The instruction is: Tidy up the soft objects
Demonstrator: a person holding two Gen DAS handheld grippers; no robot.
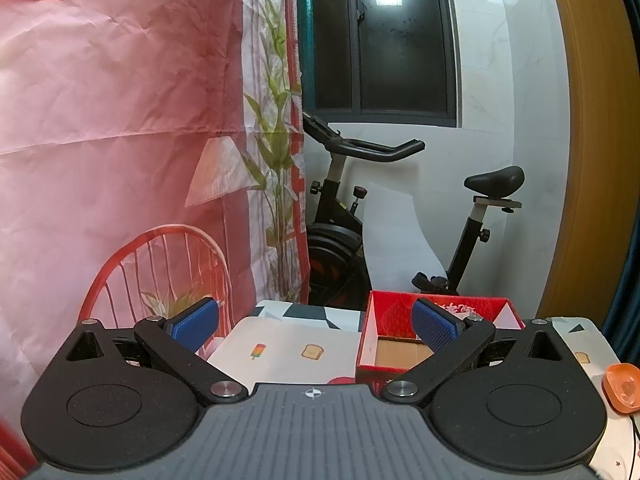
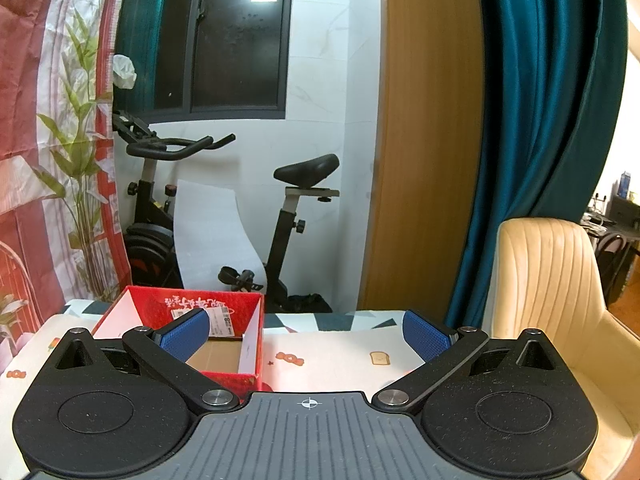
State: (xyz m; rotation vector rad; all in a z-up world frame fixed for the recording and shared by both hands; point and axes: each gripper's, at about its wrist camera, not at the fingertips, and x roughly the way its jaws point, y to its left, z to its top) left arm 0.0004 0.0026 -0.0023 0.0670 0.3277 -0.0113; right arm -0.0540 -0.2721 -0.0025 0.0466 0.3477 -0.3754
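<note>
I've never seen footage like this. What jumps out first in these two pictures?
Each picture's bottom is filled by a black tool with blue-padded fingers spread open, the left tool and the right tool, both holding nothing. Just beyond them an open red box sits on a table with a patterned cloth. Behind the table, an exercise bike stands by a dark window.

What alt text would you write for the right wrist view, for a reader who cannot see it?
The open right hand-held gripper, holding nothing, hovers over a white patterned tablecloth, with an open red cardboard box ahead on its left. Behind stand a black exercise bike, a teal curtain and a cream padded chair.
</note>
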